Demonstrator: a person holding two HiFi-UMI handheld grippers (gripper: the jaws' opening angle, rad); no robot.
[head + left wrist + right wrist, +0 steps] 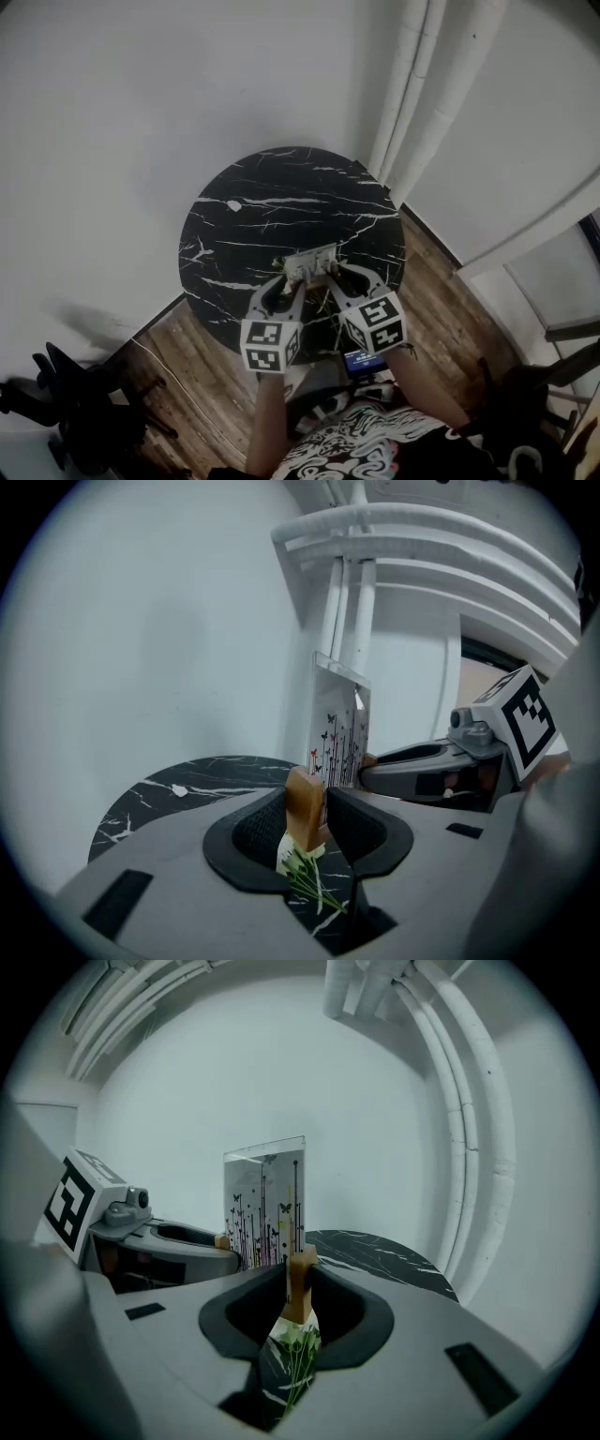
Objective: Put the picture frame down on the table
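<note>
The picture frame (309,265) has a clear upright panel (339,726) printed with butterflies and stems, and wooden side pieces. It stands upright over the near part of the round black marble table (244,216); whether its base touches the top is not visible. My left gripper (283,283) is shut on one wooden end (305,808). My right gripper (337,276) is shut on the other wooden end (300,1283). The two grippers face each other across the frame. The right gripper (441,766) shows in the left gripper view, and the left gripper (169,1241) in the right gripper view.
White pipes (422,84) run down the wall behind the table's far right. Wooden floor (187,366) lies around the table. A black chair (66,403) stands at the lower left. A small lit screen (362,361) sits near my right forearm.
</note>
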